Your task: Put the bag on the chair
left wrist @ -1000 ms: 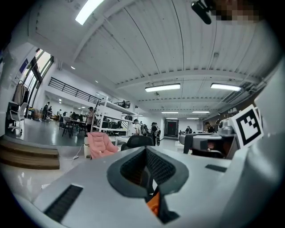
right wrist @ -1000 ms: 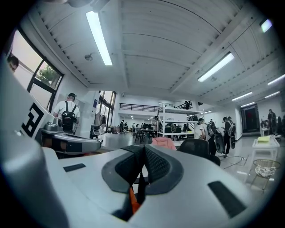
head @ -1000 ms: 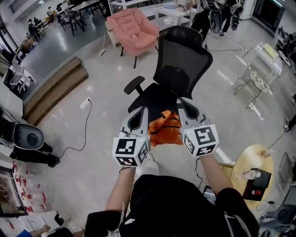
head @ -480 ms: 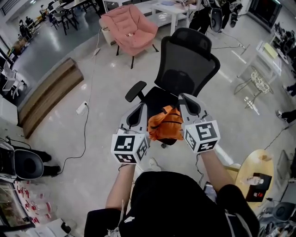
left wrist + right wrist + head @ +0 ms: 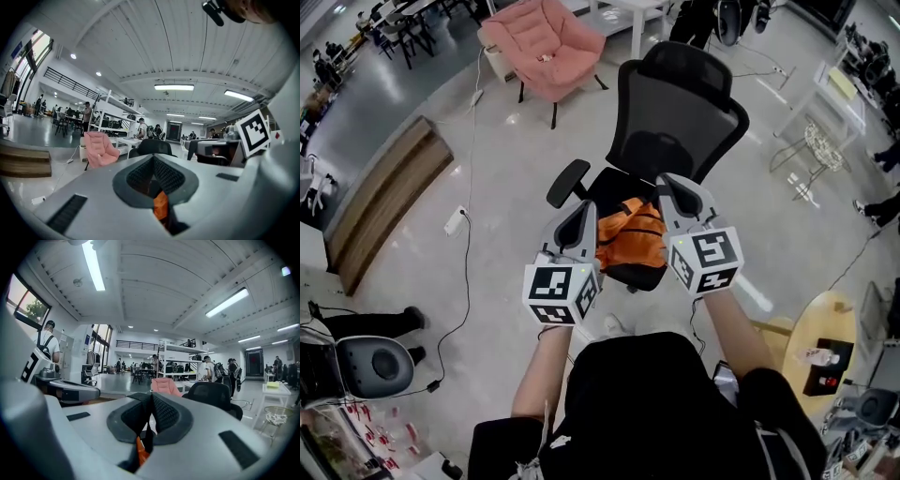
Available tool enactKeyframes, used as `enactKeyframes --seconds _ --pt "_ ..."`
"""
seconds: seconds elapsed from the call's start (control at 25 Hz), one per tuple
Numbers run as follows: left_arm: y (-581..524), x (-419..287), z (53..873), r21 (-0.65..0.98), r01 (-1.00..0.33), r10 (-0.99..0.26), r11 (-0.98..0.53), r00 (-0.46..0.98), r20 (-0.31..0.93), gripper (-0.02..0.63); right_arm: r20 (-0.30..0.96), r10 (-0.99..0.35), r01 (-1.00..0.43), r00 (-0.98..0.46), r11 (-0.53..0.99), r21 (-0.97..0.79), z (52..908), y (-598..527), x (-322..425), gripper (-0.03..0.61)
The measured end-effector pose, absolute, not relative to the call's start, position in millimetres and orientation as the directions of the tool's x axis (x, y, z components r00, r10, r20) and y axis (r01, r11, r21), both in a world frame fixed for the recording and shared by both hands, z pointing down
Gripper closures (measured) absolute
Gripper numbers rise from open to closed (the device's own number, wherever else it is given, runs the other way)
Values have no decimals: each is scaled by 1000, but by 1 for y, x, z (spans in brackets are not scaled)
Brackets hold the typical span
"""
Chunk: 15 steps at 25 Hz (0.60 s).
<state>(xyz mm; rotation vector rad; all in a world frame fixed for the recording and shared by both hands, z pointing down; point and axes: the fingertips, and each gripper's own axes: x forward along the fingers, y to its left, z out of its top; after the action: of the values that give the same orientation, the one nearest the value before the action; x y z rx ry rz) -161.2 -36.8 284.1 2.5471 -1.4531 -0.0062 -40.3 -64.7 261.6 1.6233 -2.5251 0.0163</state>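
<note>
1. Orange fabric shows between the jaws of both tools. My left gripper (image 5: 584, 214) is clamped on a fold of the bag (image 5: 628, 236). My right gripper (image 5: 667, 186) is clamped on orange fabric together with what looks like a dark strap. The bag hangs between the two, over the front part of the seat (image 5: 619, 192) of the black chair (image 5: 680, 112). I cannot tell whether it touches the cushion.
2. Hazard, thin pinch: each grip appears to take only a small fold. If one fold slips out, the load would swing onto the other tool and may clear the seat edge.
3. Hazard, early release: the bag sits toward the front lip. Letting go here could send it sliding onto the floor (image 5: 487, 281). I would carry it nearer the backrest first.
4. Hazard, chair movement: this looks like a swivel office chair. A push from either tool could turn it or roll it away.
5. Hazard, snagging: the armrest (image 5: 569, 180) lies near the left gripper. A loose strap could catch there.
6. Hazard, uneven opening: freeing one side first would tip the bag sideways.
</note>
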Motion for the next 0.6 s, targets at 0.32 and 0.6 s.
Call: enactKeyframes --seconds 0.32,0.6 --pt "-67 -144 303 186 -839 -833 -511 537 135 603 160 -909 -917 -385 396 43 286 -98 -26 578" --pt "-104 -119 322 193 -838 -823 -511 542 169 603 196 -904 -918 -381 394 33 305 -137 -5 578"
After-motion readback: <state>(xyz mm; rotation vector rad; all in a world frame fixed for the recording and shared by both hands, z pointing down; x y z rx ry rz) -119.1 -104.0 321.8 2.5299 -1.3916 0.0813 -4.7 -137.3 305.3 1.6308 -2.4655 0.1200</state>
